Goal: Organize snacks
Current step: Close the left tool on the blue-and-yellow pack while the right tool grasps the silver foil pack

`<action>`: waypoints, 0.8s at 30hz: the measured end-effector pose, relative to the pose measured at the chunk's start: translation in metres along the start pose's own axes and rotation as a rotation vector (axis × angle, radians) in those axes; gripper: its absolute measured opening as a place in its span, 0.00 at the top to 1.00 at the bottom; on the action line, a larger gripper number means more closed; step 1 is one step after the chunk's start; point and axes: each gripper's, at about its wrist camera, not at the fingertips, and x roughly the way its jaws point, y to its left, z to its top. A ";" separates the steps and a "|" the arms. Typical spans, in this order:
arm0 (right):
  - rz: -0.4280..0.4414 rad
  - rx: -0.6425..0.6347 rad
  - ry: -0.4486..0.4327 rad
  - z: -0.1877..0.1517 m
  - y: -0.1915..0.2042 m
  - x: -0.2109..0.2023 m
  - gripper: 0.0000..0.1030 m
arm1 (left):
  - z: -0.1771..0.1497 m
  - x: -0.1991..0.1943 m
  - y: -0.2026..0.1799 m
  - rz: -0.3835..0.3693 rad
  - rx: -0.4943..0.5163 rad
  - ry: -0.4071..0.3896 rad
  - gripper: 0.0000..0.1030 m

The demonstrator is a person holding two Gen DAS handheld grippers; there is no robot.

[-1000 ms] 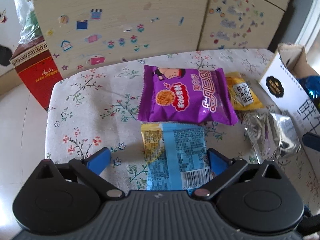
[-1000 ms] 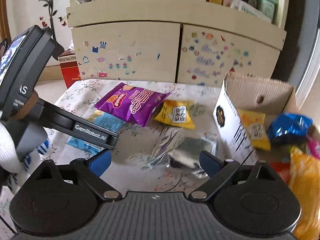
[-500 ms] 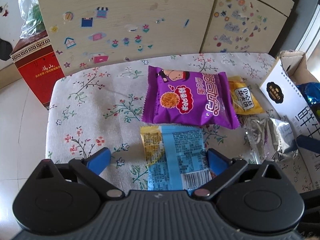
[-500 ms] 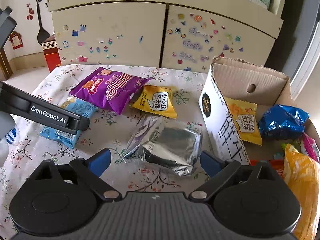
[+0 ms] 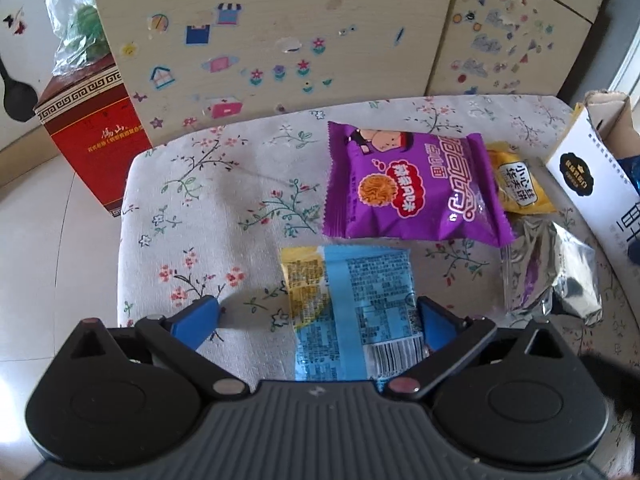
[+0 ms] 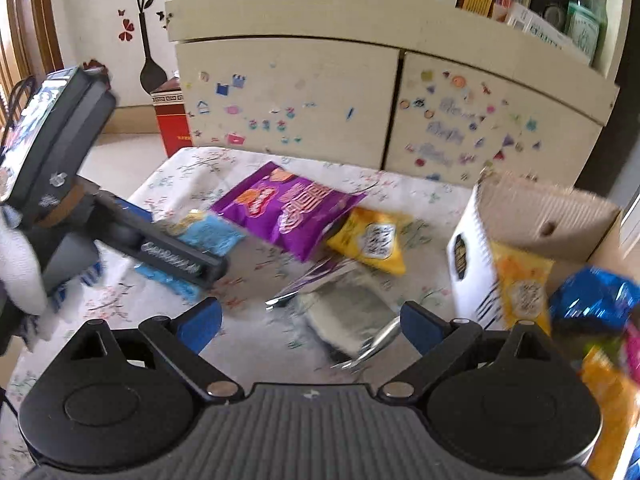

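Blue packet [image 5: 356,316]: lies flat on the flowered cloth [image 5: 224,208], barcode side up, between the wide-apart fingers of the left gripper [image 5: 318,316]; its right edge is at, perhaps touching, the right pad.
Purple packet [image 5: 412,184]: just beyond the blue one, lying across a yellow packet's [image 5: 520,188] left edge.
Silver packet [image 6: 352,316]: crumpled, to the right of the blue one, between the spread fingers of the right gripper [image 6: 310,318]; the view is motion-blurred, so contact cannot be told.
Box [image 6: 472,260]: open cardboard at the cloth's right end, with yellow, blue and orange packets inside.
Left gripper in the right view [image 6: 176,258]: held low over the blue packet by a white-gloved hand [image 6: 20,268].
Cabinet [image 5: 280,32]: pale, sticker-covered, behind the cloth; a red carton [image 5: 92,144] stands at its left.
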 end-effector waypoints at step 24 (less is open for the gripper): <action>0.042 -0.093 0.110 0.005 -0.005 0.046 0.10 | -0.001 -0.001 -0.006 0.010 0.011 0.016 0.00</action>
